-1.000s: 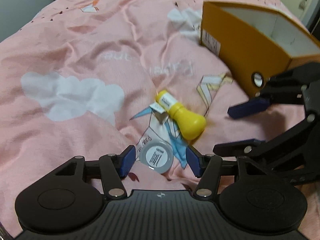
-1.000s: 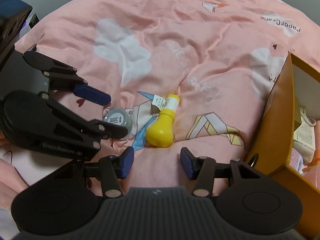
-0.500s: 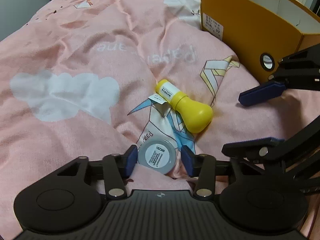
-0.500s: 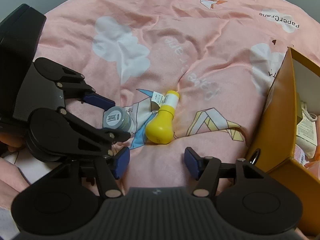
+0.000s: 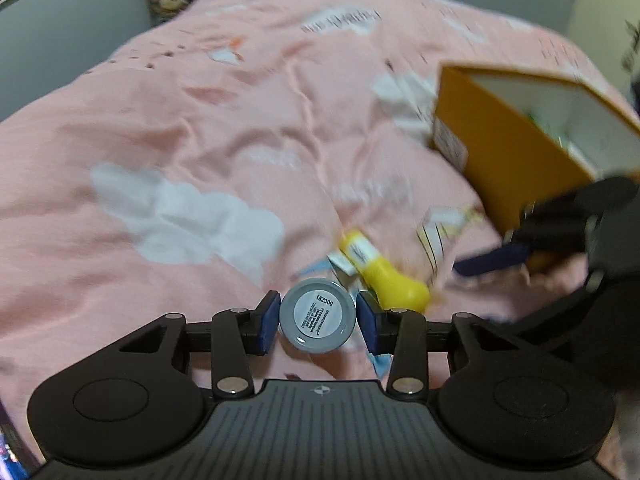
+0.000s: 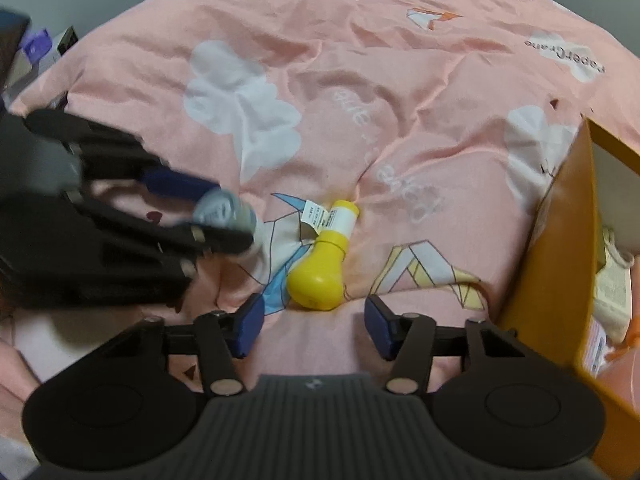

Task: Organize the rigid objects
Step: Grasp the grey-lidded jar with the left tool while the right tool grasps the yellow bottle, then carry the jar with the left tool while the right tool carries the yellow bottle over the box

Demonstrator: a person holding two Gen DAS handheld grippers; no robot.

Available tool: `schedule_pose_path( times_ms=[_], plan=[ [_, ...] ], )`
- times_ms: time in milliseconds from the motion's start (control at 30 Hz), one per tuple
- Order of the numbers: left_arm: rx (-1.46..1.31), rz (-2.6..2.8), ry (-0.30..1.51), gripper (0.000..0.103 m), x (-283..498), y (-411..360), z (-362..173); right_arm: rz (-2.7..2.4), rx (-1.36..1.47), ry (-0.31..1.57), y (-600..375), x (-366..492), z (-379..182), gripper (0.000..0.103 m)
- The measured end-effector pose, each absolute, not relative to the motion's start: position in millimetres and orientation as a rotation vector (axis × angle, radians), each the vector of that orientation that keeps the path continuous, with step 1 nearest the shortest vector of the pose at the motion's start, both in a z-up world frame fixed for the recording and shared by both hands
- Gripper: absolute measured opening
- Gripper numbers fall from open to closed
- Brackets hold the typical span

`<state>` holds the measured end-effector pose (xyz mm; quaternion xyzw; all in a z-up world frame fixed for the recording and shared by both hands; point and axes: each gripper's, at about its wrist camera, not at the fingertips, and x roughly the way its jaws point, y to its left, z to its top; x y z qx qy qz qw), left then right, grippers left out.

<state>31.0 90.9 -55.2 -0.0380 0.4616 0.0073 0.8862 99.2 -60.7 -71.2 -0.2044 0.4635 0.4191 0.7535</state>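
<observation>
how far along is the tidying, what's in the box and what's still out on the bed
Done: the orange box already holds a few items, too hidden to name. In hand: the left gripper has its jaws shut on the small grey jar, which looks lifted off the pink duvet. Left: the yellow bottle lies on the duvet, just ahead of the open right gripper.

The pink bedspread is soft, matt, wrinkled cloth. At its 3 o'clock edge, the orange box looks like smooth matt cardboard. The yellow bottle is glossy plastic with paper labels; the grey jar, smooth plastic.
</observation>
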Motion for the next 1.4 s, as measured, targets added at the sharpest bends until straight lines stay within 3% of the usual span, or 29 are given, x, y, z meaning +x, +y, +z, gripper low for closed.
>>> schedule_pose_path(
  times_ms=[200, 267, 333, 700, 1400],
  plan=[
    [-0.115, 0.052, 0.958, 0.047, 38, 97, -53, 0.915, -0.484, 1.010, -39, 111, -77, 0.048],
    [-0.112, 0.080, 0.970, 0.047, 39, 97, -57, 0.899, -0.477, 1.017, -32, 118, -80, 0.038],
    [-0.108, 0.093, 0.971, 0.047, 39, 98, -59, 0.894, -0.484, 1.035, -25, 124, -86, 0.036],
    [-0.128, 0.097, 0.952, 0.047, 37, 99, -59, 0.916, -0.465, 1.146, -10, 134, -114, 0.036],
    [-0.094, 0.074, 0.855, 0.047, 27, 82, -33, 0.811, -0.299, 0.847, -82, 112, -8, 0.036]
  ],
)
